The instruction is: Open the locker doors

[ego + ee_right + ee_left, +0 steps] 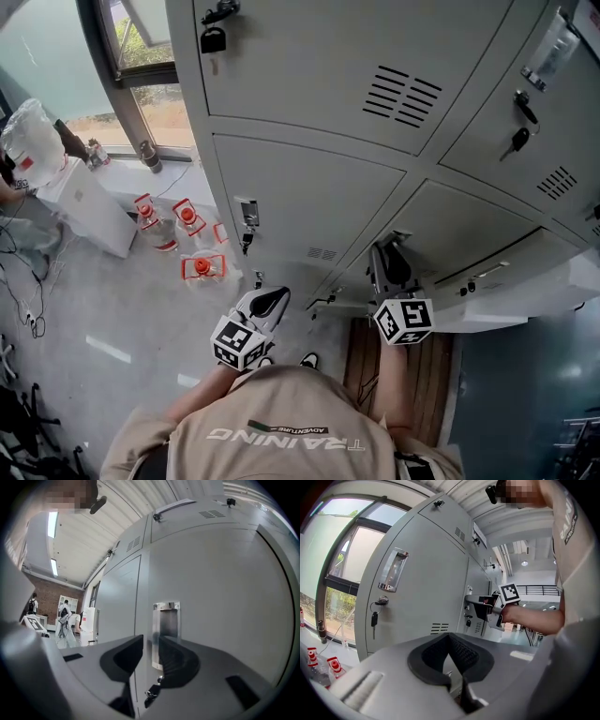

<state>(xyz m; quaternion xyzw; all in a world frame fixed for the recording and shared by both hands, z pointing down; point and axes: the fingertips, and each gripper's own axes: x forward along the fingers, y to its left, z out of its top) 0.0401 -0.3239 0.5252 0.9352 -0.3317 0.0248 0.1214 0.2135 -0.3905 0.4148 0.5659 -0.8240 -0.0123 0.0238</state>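
Observation:
A bank of grey lockers (309, 202) fills the head view, seen from steeply above. My right gripper (387, 263) is at a locker door's edge; in the right gripper view its jaws (151, 645) stand open, framing the door seam and a recessed metal handle plate (165, 620), with nothing pressed between the pads. A key (151, 694) hangs below that plate. My left gripper (271, 299) hangs back from the lockers, low at the left, with its jaws (450, 637) shut on nothing. The left gripper view shows another door with a handle (393, 569) and keys (375, 617), and the right gripper (483, 604) beyond.
A lower door (511, 295) at the right stands ajar. Large water bottles with red caps (192, 268) and a white box (89, 214) sit on the floor at the left by the window (141, 42). A padlock (213, 39) hangs on an upper door. People stand far off (63, 619).

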